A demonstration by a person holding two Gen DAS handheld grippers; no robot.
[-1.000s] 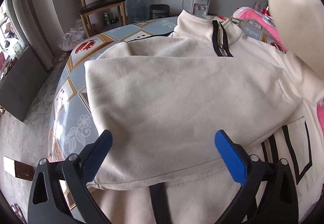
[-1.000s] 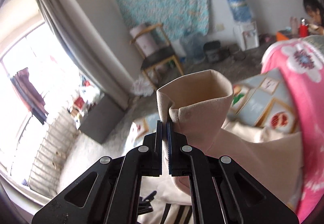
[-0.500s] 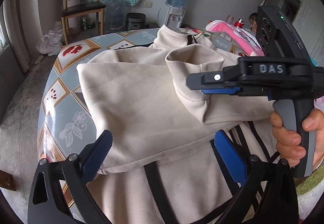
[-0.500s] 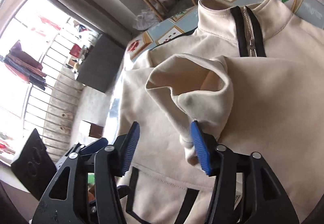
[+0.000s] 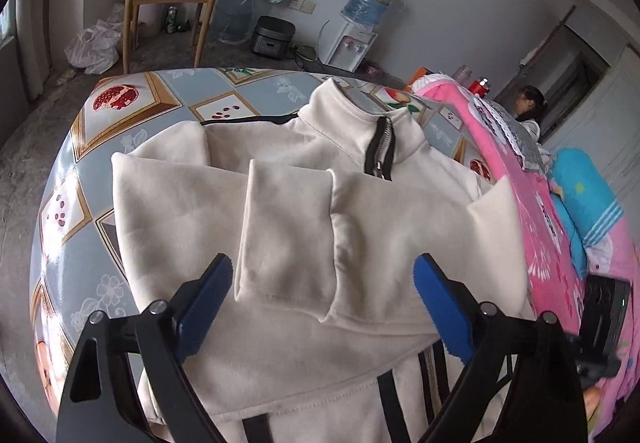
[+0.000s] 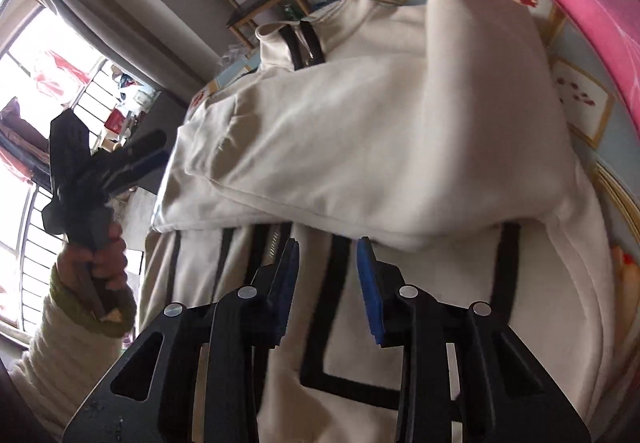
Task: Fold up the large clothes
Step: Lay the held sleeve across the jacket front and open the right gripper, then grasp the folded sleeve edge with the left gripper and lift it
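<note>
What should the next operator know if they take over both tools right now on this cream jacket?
Left tool: open, holding nothing, above the folded sleeves.
Right tool: open, empty, over the jacket's lower front.
Cream zip jacket lies front up on the patterned tablecloth, collar at the far end.
Done: both sleeves folded across the chest, cuffs overlapping.
Left: fold the hem end up toward the collar and tidy, probably with a tool on each lower corner.
</note>
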